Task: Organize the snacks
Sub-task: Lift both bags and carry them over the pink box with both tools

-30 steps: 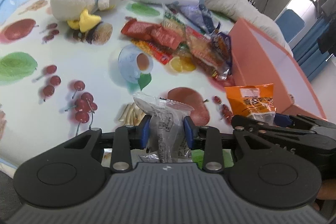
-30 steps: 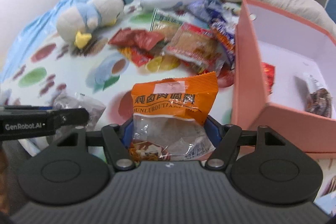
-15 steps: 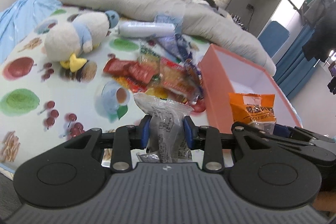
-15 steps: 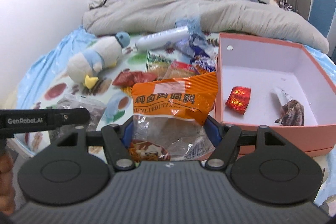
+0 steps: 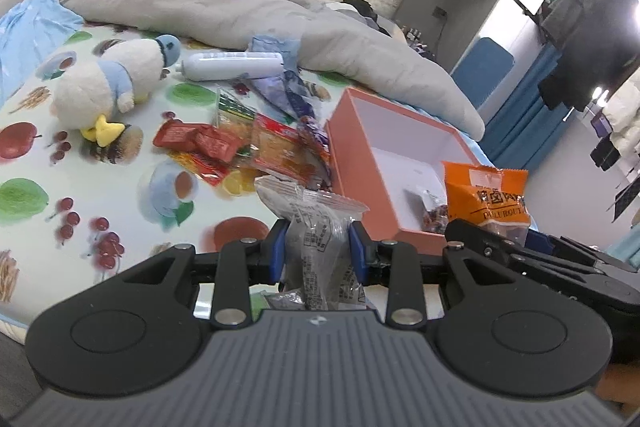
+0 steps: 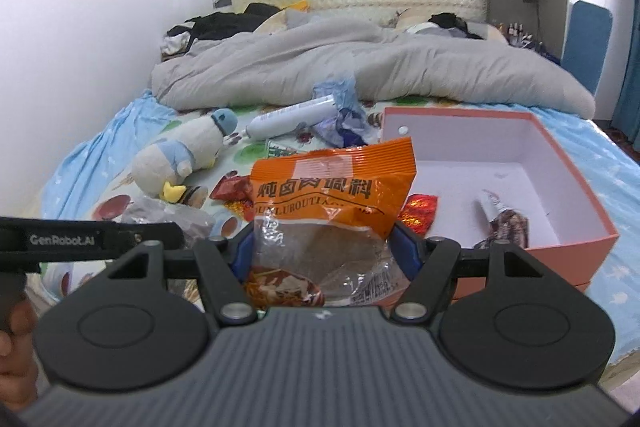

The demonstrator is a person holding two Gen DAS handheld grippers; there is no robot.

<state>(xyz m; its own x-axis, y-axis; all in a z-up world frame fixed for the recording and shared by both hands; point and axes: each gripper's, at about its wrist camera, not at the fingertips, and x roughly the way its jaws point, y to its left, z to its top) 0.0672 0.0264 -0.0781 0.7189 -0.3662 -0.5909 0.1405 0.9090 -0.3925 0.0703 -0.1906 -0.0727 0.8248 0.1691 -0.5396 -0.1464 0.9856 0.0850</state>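
My left gripper (image 5: pixel 317 250) is shut on a clear crinkled snack packet (image 5: pixel 312 223), held up above the fruit-print sheet. My right gripper (image 6: pixel 325 246) is shut on an orange seasoning bag (image 6: pixel 332 187) with a clear lower half; the same orange bag (image 5: pixel 486 197) shows at the right of the left wrist view. A pink open box (image 6: pixel 576 239) lies ahead and to the right, with a red wrapper (image 6: pixel 420 209) and a dark snack packet (image 6: pixel 502 223) inside. A pile of loose snacks (image 5: pixel 240 143) lies left of the box (image 5: pixel 352 147).
A plush penguin (image 5: pixel 108 87) and a white bottle (image 5: pixel 232 65) lie on the bed beyond the snacks. A grey duvet (image 6: pixel 360 67) is bunched across the back. A hand (image 6: pixel 12 331) holds the left gripper's handle at the left edge of the right wrist view.
Both grippers have risen and pulled back with their packets, so the bed, duvet and headboard come into view. The box interior now shows in the right wrist view.
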